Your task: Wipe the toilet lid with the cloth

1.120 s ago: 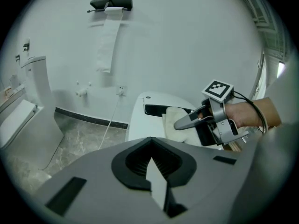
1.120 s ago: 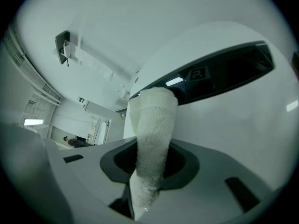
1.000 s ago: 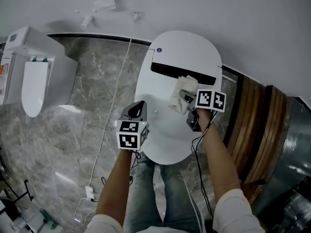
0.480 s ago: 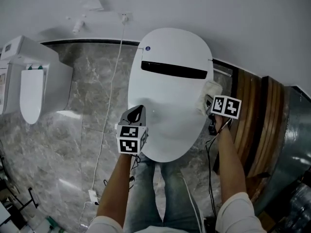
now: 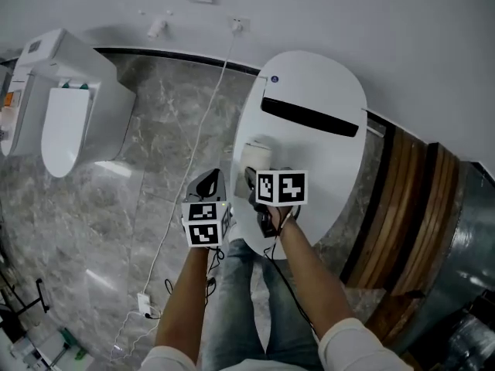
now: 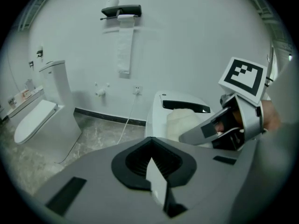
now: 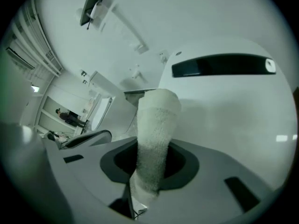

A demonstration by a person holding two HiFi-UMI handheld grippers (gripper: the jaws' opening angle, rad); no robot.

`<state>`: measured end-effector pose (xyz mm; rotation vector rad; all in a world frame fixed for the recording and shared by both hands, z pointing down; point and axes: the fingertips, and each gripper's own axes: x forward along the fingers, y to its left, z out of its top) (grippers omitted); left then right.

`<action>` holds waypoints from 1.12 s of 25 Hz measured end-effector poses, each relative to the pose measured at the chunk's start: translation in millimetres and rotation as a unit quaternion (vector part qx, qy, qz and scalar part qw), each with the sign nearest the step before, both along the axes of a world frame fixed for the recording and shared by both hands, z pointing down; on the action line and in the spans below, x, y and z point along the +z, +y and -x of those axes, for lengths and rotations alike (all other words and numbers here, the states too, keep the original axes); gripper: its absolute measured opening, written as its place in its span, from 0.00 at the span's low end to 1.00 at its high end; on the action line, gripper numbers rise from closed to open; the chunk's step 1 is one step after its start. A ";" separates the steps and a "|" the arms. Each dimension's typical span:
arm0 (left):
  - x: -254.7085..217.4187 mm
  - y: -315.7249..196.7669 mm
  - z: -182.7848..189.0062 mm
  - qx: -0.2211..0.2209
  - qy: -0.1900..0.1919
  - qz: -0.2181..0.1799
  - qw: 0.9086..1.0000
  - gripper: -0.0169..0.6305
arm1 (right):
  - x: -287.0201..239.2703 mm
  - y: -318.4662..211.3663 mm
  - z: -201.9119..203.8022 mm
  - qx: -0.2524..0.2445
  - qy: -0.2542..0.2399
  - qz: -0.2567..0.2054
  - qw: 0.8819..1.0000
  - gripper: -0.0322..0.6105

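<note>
The white oval toilet lid (image 5: 325, 153) has a black slot (image 5: 309, 117) near its back. A pale folded cloth (image 5: 254, 158) lies pressed on the lid's front left part. My right gripper (image 5: 253, 178) is shut on that cloth, and in the right gripper view the cloth (image 7: 156, 134) stands up from between the closed jaws of the right gripper (image 7: 141, 183), over the lid (image 7: 224, 106). My left gripper (image 5: 209, 184) hangs shut and empty just left of the lid's front edge. In the left gripper view the left gripper (image 6: 156, 183) is shut, with the cloth (image 6: 184, 121) ahead of it.
A second white toilet (image 5: 66, 107) stands at the left on the grey marble floor. A white cable (image 5: 193, 157) runs from a wall socket (image 5: 237, 25) across the floor. Brown wooden panelling (image 5: 406, 215) borders the right. A paper holder (image 6: 122, 10) hangs on the wall.
My right gripper has swept the cloth from mid-lid out to the lid's right edge and now back across to its front left. The left gripper stays by the lid's front left edge.
</note>
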<state>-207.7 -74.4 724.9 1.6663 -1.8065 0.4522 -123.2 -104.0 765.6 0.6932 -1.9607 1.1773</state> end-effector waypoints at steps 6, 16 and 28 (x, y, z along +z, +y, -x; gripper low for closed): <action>11.0 24.4 18.8 -0.016 0.009 0.007 1.000 0.05 | 37.7 29.2 18.8 -0.066 0.086 -0.026 0.994 0.20; 16.4 6.1 -41.4 0.028 0.026 0.005 0.999 0.05 | 35.0 13.8 -90.1 0.017 0.122 -0.030 0.992 0.20; 21.6 -12.5 -126.4 0.085 0.043 0.007 0.995 0.05 | 39.0 -21.6 -307.7 0.140 0.228 -0.049 0.962 0.20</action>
